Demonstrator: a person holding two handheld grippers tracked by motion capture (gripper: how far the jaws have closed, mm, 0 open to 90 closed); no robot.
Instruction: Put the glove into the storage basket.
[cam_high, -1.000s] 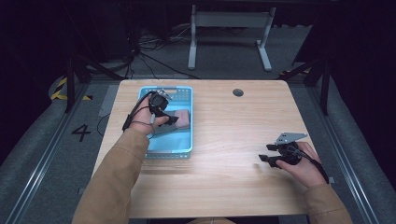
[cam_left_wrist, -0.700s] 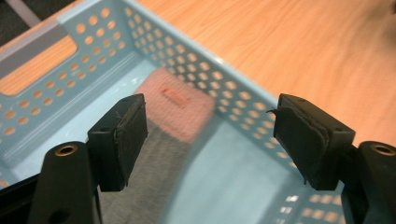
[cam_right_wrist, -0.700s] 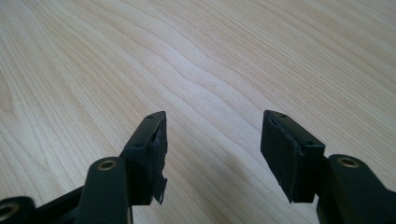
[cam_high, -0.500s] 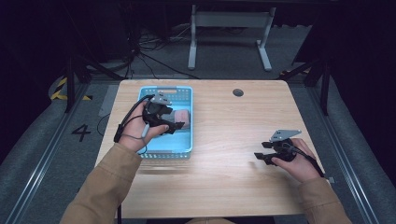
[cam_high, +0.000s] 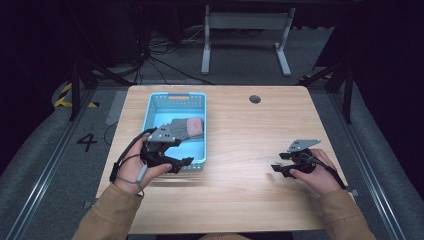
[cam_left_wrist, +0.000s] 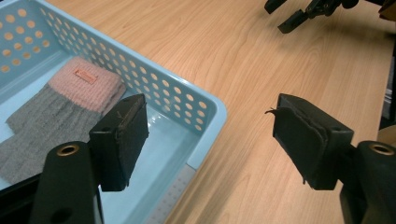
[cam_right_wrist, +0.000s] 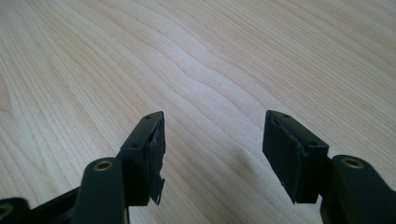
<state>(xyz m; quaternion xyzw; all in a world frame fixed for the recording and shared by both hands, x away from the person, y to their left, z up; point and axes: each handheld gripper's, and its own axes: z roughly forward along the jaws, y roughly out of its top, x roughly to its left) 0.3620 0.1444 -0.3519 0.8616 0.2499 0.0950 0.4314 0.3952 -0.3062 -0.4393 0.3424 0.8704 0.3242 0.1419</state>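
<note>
Sock (cam_high: 186, 129), grey with a pink cuff, lies flat in the blue basket (cam_high: 200, 98), upper left of centre in the high view. In the left gripper view it sits at the left edge, cuff toward the basket's perforated wall. Left gripper (cam_high: 176, 154) hovers at the basket's near right corner, jaws wide apart, nothing between them, clear of the sock. Right gripper (cam_high: 280, 162) is low over the bare table (cam_high: 240, 200) at lower right, well apart from the basket, jaws spread, nothing held.

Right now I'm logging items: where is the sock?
The sock lies inside the blue basket at the table's left in the high view, just beyond the open left tool.
</note>
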